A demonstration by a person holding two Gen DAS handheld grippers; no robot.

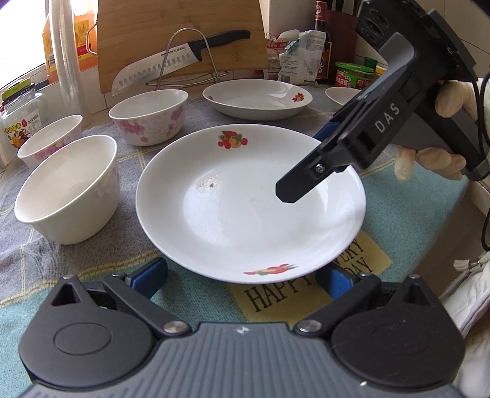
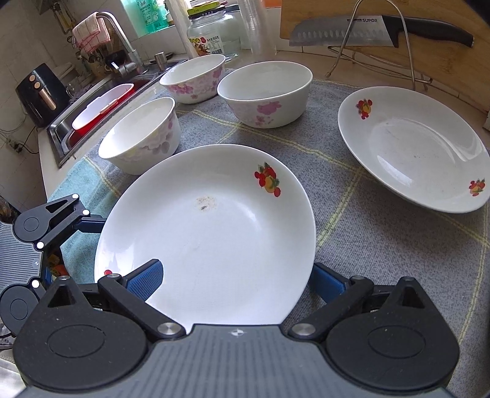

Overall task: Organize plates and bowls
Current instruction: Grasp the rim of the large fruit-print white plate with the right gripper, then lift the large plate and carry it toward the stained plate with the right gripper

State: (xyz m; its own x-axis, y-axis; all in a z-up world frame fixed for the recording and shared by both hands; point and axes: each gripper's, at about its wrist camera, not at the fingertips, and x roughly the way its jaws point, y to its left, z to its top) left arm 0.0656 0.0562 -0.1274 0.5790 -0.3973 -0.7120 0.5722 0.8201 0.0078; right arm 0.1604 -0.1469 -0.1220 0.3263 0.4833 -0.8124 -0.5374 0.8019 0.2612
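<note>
Three bowls stand at the left of the cloth-covered bench (image 1: 407, 220), and the nearest bowl (image 1: 67, 189) sits just beside the near plate (image 1: 251, 202). If that plate swings or slides left when lifted, it could knock this bowl. The left gripper (image 1: 242, 277) has its fingers spread wide at the plate's near rim and grips nothing. Closing from there, with the rim this low on the cloth, could pinch fabric along with the plate and drag the neighbouring dishes. The near plate lies flat in the middle of the cloth and has a small speck of residue on its inner face. The glaze looks slick, so a grip on the rim alone may slip. The right gripper (image 2: 235, 275) is also open. One finger reaches over the plate's right rim and the other is outside it, so the rim lies between them but is not clamped. A shallow bite there would probably let the plate tip and fall. With both tools on one plate, uneven lifting could twist it out of either grip. The far plate (image 2: 419, 147) lies well apart to the right. If the plates are to be stacked, a tilted or hard landing risks chipping. Behind it a knife (image 2: 367, 29) rests on a wire stand, where a high carry could reach it.
</note>
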